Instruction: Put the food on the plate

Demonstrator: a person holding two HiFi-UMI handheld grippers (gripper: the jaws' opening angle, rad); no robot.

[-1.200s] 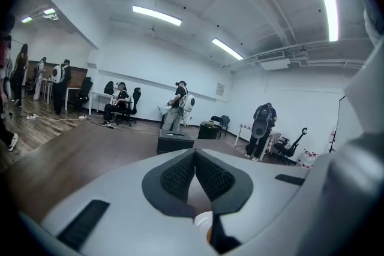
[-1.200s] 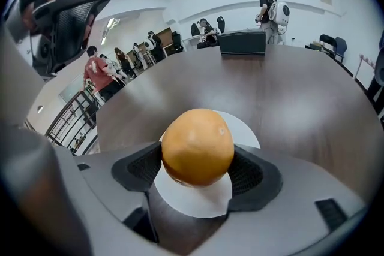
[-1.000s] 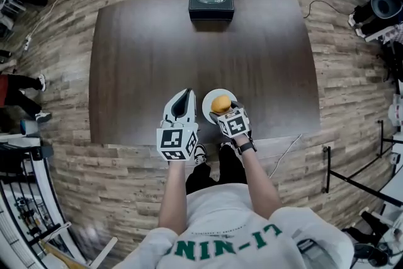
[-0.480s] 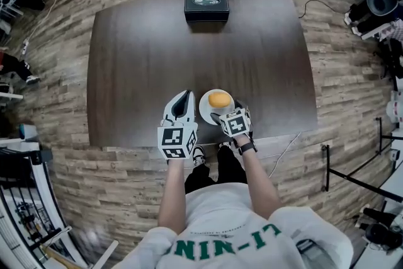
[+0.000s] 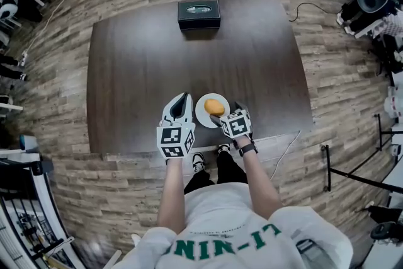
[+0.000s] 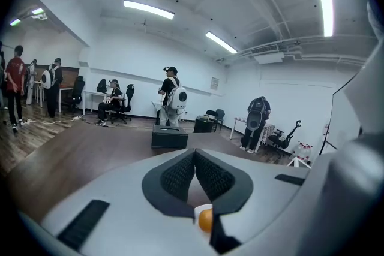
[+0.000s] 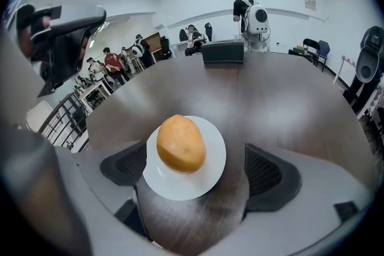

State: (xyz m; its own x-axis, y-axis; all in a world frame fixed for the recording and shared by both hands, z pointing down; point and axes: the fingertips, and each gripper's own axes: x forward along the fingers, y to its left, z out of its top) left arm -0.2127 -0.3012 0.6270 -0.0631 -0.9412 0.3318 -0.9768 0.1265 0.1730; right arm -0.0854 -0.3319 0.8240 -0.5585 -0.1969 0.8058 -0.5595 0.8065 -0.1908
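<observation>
An orange, egg-shaped piece of food (image 5: 215, 106) (image 7: 181, 143) lies on a small white plate (image 5: 203, 111) (image 7: 211, 175) near the front edge of the dark table (image 5: 145, 66). My right gripper (image 5: 227, 114) (image 7: 195, 169) stands open just behind the plate, its pads wide apart and touching nothing. To the left of the plate is my left gripper (image 5: 184, 99) (image 6: 195, 154), shut and empty, its pads meeting. The left gripper view shows a sliver of the food (image 6: 205, 220) below its jaws.
A black box (image 5: 199, 13) (image 7: 223, 51) (image 6: 169, 136) sits at the table's far edge. People stand and sit beyond the table. Cables lie on the wooden floor at the far right. The table's front edge runs just under both grippers.
My right gripper's jaws have opened and drawn back a little from the food, which now rests free on the plate. The left gripper has stayed put.
</observation>
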